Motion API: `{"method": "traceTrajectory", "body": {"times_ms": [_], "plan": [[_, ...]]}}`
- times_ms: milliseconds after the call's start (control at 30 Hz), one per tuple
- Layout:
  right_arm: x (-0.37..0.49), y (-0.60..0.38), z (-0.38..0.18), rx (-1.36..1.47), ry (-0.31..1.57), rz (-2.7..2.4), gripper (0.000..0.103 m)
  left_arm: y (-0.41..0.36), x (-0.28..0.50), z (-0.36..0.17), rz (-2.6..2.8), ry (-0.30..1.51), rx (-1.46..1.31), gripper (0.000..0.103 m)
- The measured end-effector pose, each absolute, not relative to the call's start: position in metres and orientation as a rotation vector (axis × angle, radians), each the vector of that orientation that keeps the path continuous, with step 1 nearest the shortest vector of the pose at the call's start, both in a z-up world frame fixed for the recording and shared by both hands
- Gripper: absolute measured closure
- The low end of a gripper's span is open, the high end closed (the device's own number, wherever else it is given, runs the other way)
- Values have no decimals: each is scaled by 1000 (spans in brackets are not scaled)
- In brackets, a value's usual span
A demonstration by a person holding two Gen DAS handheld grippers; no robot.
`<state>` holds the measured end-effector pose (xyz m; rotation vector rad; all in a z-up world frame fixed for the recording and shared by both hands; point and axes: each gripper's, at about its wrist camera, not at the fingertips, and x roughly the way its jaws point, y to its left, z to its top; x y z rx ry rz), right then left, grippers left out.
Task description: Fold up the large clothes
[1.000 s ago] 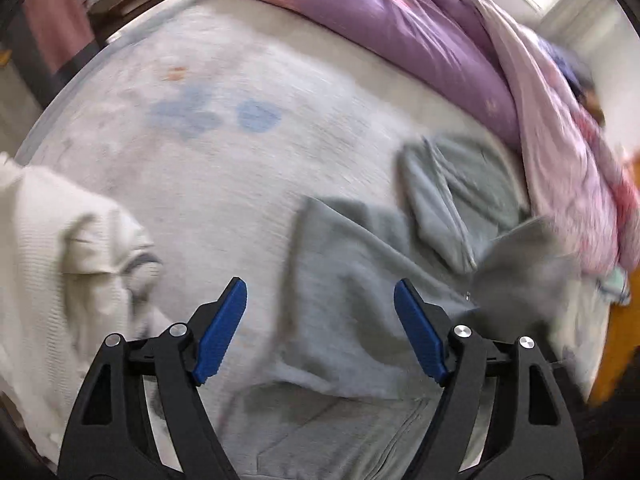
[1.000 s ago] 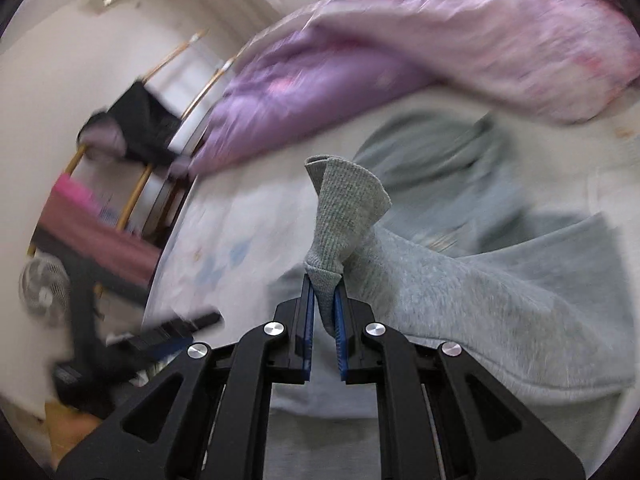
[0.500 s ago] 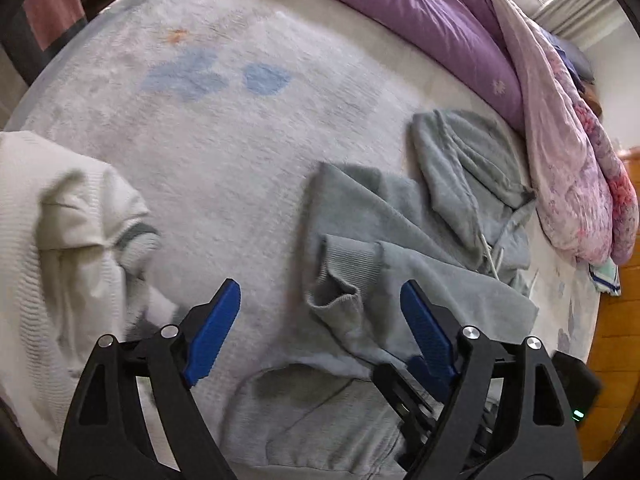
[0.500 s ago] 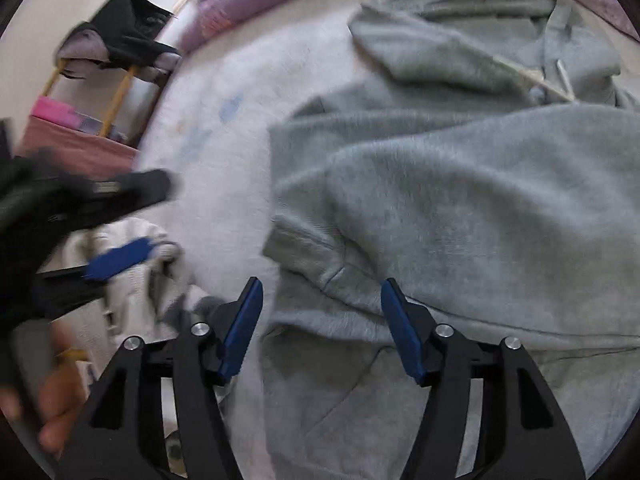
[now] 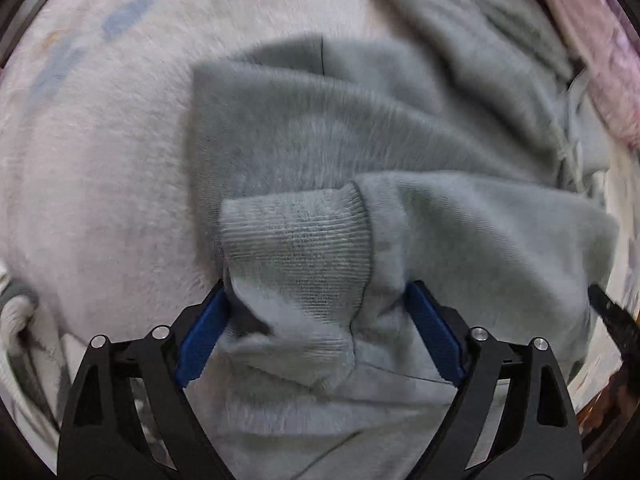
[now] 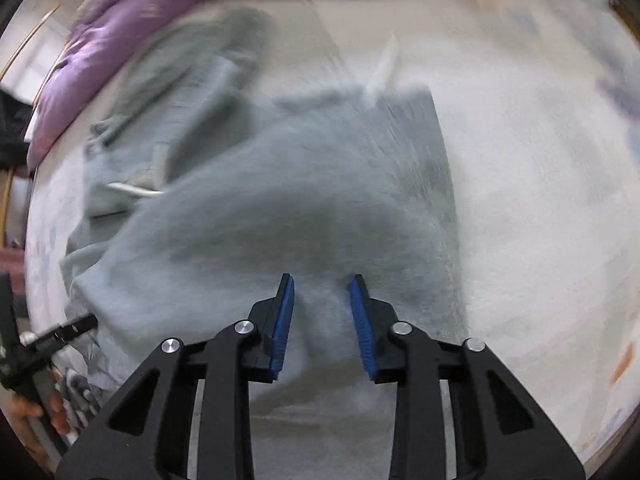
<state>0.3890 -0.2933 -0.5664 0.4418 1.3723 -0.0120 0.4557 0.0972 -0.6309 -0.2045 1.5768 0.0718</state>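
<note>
- A grey fleece hooded sweatshirt is seen spread on a pale fuzzy bed cover, partly folded, with one sleeve laid across the body.
- The ribbed knit cuff of that sleeve lies between the blue pads of the left gripper. The jaws are spread wide; the cuff is flanked, not yet pinched.
- The right gripper is held partly apart over the near right part of the garment. Cloth is seen between the pads, but contact cannot be judged through the motion blur.
- Handling is judged as follows: soft, limp, fairly thick fabric, light for its size and not fragile. Sagging and dragging of loose layers is expected when it is lifted.
- The ribbed cuff and hem are judged the best holds, being denser and less slippery than the fleece body. Only one layer should be taken.
- A white drawcord lies loose near the hood at the far left and could snag.
- No containers are seen.
- A purple quilted duvet is bunched along the far edge. A cream knit garment lies at the near left.
</note>
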Motion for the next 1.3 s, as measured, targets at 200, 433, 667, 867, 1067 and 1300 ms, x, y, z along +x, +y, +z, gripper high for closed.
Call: {"method": "traceTrajectory", "body": {"times_ms": [200, 433, 667, 867, 1067, 1300], "plan": [[405, -306, -530, 541, 1357, 43, 59, 112, 483, -589, -19, 1491, -385, 14], [508, -310, -524, 576, 1269, 110, 47, 120, 590, -597, -48, 1424, -426, 13], [598, -319, -552, 738, 1239, 102, 41, 120, 667, -622, 3, 1440, -381, 13], [629, -323, -589, 874, 1275, 74, 40, 124, 691, -642, 12, 1474, -388, 11], [636, -307, -587, 848, 1245, 141, 61, 101, 692, -638, -4, 1431, -199, 25], [618, -297, -553, 682, 1152, 142, 89, 84, 679, -615, -95, 1323, -226, 87]]}}
